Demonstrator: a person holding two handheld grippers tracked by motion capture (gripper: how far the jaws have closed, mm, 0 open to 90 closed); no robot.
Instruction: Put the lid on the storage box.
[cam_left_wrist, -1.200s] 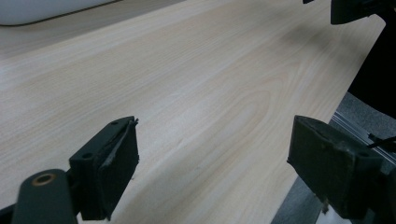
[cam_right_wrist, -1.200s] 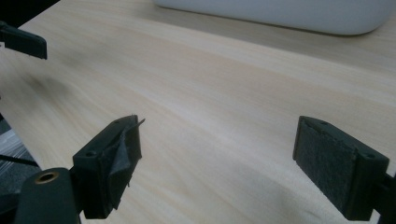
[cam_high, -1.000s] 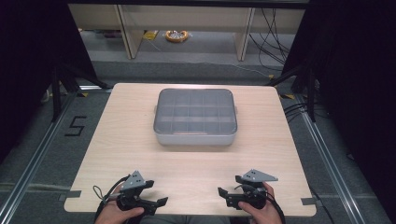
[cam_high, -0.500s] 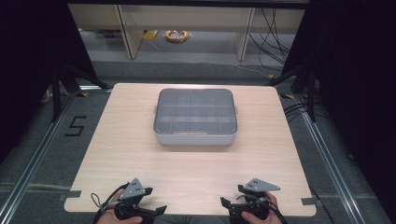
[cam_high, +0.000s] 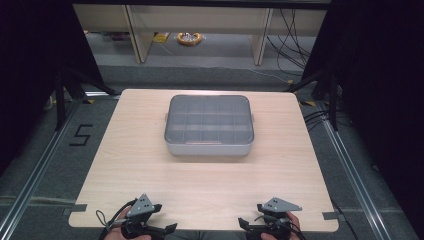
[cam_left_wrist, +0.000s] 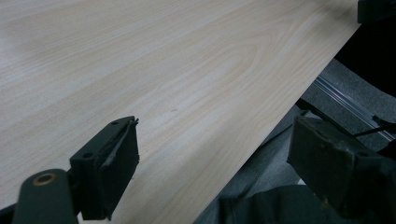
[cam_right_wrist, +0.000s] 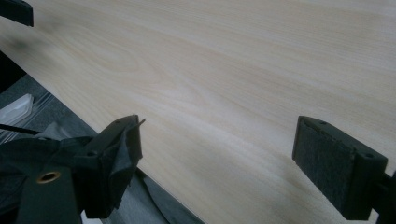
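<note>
Pale wood table (cam_high: 150, 170) carries a lidded grey compartment box (cam_high: 209, 125) mid-surface toward the far edge, while the left gripper (cam_high: 165, 230) and right gripper (cam_high: 246, 223) rest wide-jawed and empty at the near edge, apparently idle.

High view: table (cam_high: 150, 175) evenly lit from above, surround at 9 and 3 o'clock near black. Soft shadow under box (cam_high: 209, 125) at 6 o'clock. Image soft, low detail. Gripper views: dim, wood grain blurred toward 12 o'clock, close jaws slightly out of focus.
</note>
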